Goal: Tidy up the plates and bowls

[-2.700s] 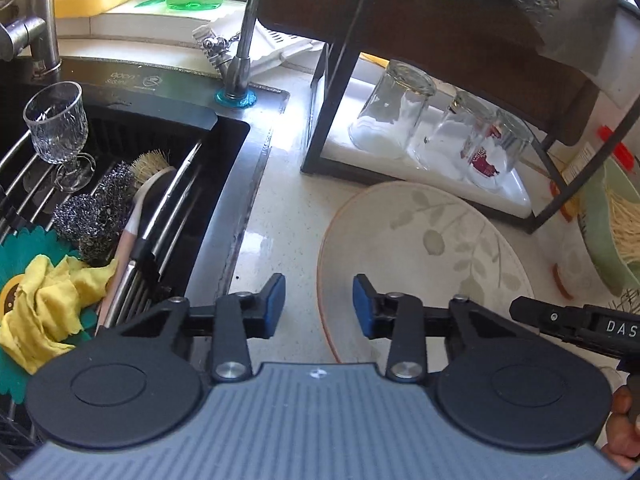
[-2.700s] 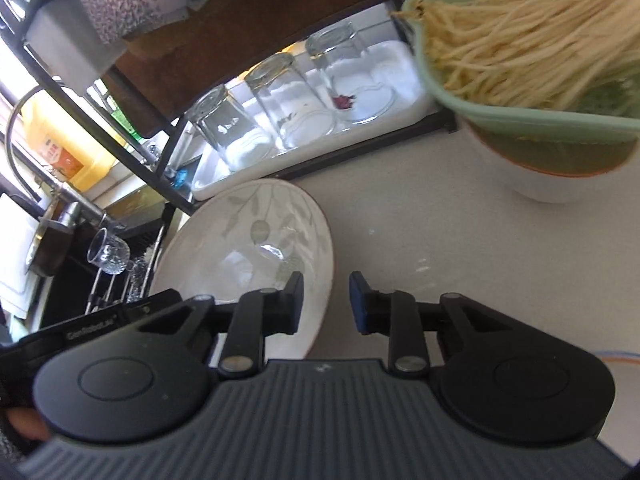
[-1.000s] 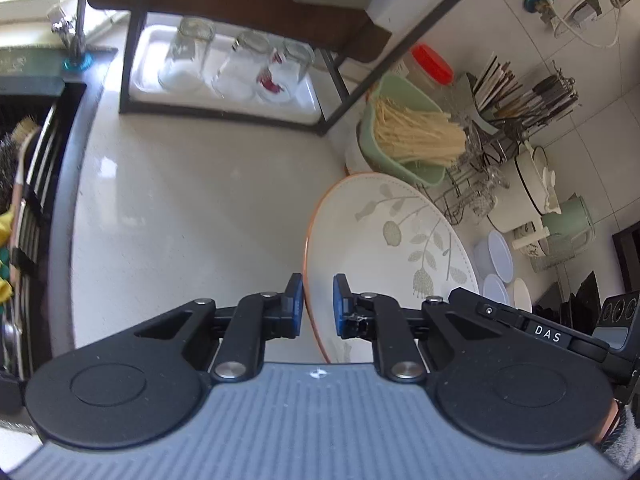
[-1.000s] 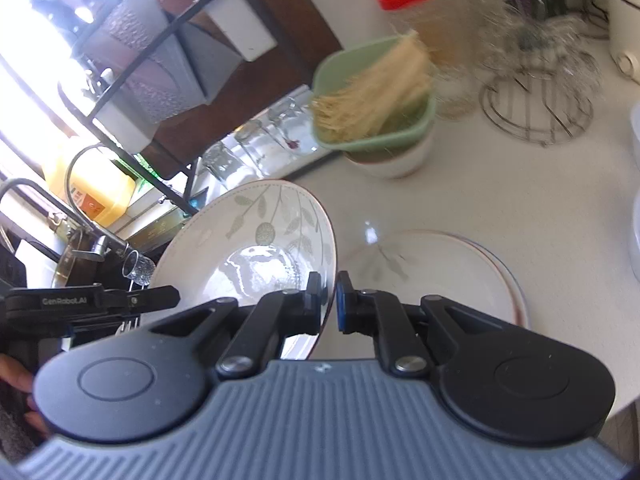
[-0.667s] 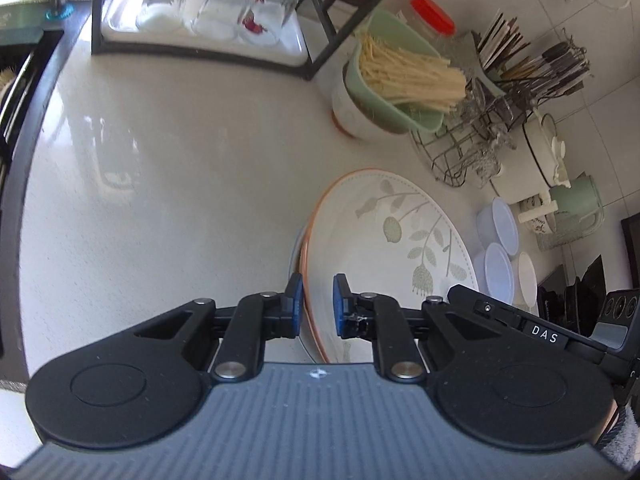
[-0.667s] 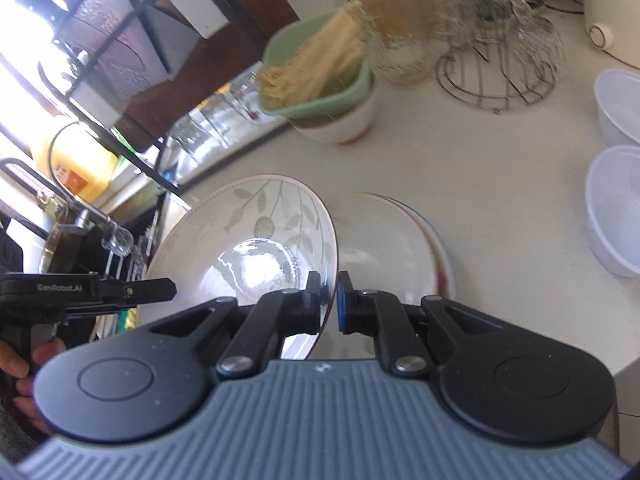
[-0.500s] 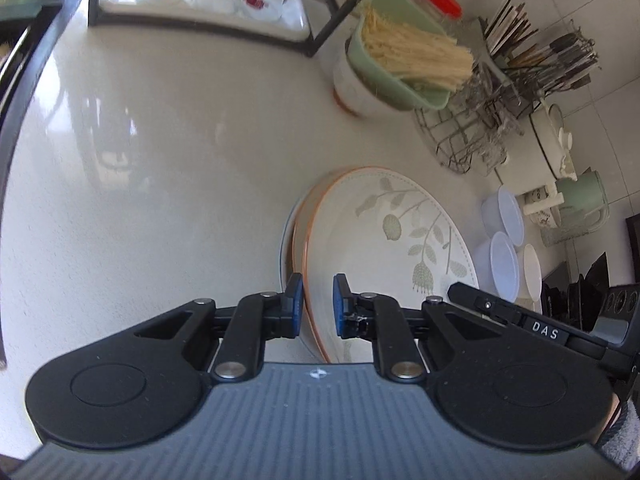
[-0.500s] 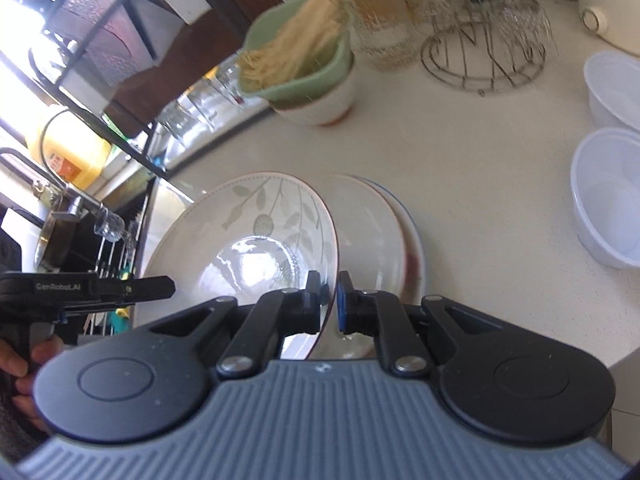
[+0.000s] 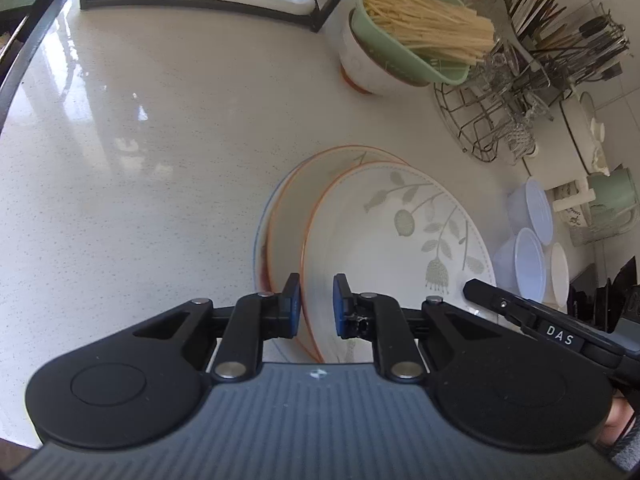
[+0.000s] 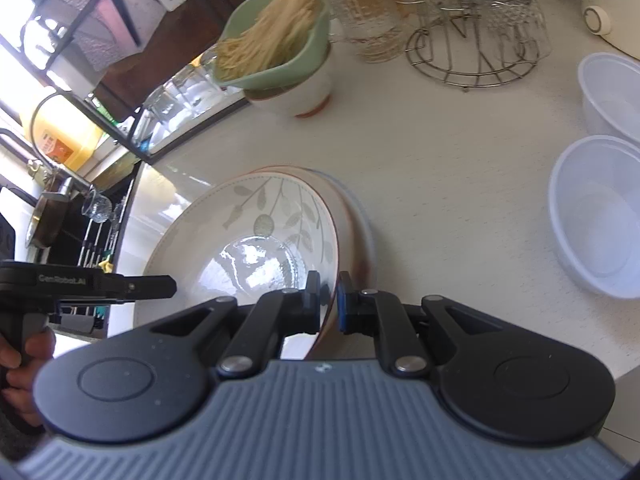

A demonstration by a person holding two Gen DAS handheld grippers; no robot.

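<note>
A: Which step was in hand?

B: Stacking, I'd judge. The leaf-patterned plate (image 9: 384,240) hung tilted over the plate stack (image 9: 280,224) on the countertop (image 9: 140,140), carried by both tools at once. In the left wrist view the left gripper (image 9: 316,300) straddled the plate's near rim at 6 o'clock; in the right wrist view the right gripper (image 10: 329,300) did the same on the opposite edge.

A: And the fingers?

B: The right pair was clenched on the rim, grasping the plate. The left pair also bracketed the rim, though a sliver of gap showed beside one pad, so I took it as grasping but less firmly seated.

A: Where did the stack lie relative to the rest?

B: In the left view, the bowl with the green noodle strainer (image 9: 404,40) sat at 1 o'clock of it, the wire rack (image 9: 500,120) at 2 o'clock, and the plastic bowls (image 9: 528,240) at 3 o'clock, apart from the plates.

A: What did the next move call for?

B: Probably levelling the plate, centring it over the stack, lowering until it nested, then releasing both pairs together so neither side dropped and clattered.
</note>
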